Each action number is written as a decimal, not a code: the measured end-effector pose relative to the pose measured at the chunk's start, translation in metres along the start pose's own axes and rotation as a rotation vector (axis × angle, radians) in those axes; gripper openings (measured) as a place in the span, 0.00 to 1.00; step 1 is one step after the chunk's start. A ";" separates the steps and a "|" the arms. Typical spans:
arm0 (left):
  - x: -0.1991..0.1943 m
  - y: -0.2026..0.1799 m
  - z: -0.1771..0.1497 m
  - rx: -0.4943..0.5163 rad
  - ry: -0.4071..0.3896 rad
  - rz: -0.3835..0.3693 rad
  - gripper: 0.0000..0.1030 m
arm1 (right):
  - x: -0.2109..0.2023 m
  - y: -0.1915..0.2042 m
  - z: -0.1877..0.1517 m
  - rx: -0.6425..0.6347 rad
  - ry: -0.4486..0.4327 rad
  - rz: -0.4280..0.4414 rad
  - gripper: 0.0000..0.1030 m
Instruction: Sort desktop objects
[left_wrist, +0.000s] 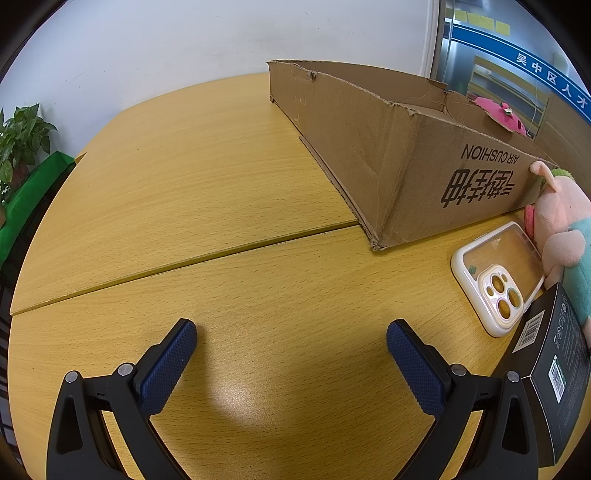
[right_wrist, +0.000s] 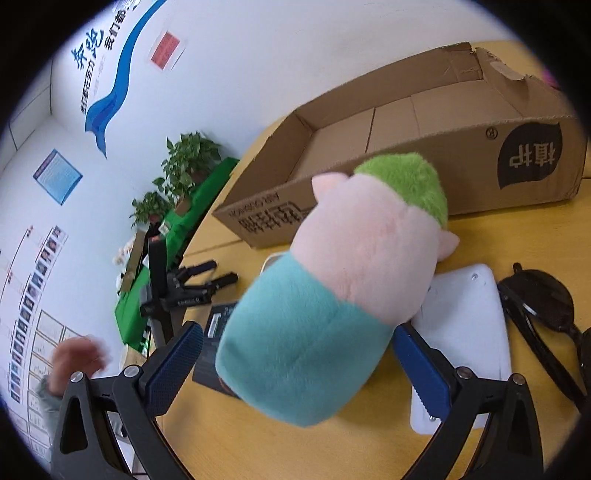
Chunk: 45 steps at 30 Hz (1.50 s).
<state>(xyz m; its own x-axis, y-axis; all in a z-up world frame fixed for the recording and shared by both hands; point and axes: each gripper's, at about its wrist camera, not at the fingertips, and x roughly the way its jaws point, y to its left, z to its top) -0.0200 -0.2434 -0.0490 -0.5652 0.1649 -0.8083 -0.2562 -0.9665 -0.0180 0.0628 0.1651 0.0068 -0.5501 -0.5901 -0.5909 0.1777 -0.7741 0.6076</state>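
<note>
A: Status of the right gripper (right_wrist: 295, 363)?

B: Jaws spread wide, one on each side of the plush toy (right_wrist: 332, 295). Whether the pads press its teal body cannot be confirmed. The toy leans over the table (right_wrist: 480, 229), just in front of the cardboard box (right_wrist: 461, 122).

A: Handling properties?

B: Judged soft, light and compressible, not fragile. Recommended hold: across the teal body, the thickest part. Expect the fabric to yield before the grip firms.

A: Left gripper (left_wrist: 291, 354)?

B: Open and empty, above bare tabletop. A phone case (left_wrist: 495, 277) and a black carton (left_wrist: 554, 365) lie to its right.

A: Box contents?

B: The section seen from the right wrist shows bare cardboard. From the left wrist, a pink item (left_wrist: 498, 112) shows over the far rim; whether it lies inside cannot be determined.
</note>
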 end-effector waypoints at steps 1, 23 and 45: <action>0.000 0.000 0.000 0.000 0.000 0.000 1.00 | 0.001 -0.004 0.003 0.016 -0.001 -0.017 1.00; -0.083 -0.029 0.024 -0.171 -0.199 0.037 0.76 | 0.045 0.042 -0.007 -0.242 0.050 -0.072 0.84; -0.011 -0.195 0.045 -0.330 0.259 -0.496 0.98 | 0.029 0.023 -0.015 -0.232 0.086 0.016 0.81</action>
<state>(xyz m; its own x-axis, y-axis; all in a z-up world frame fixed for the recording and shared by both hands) 0.0003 -0.0481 -0.0100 -0.2241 0.5944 -0.7723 -0.1603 -0.8041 -0.5725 0.0629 0.1273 -0.0042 -0.4762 -0.6122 -0.6312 0.3737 -0.7907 0.4850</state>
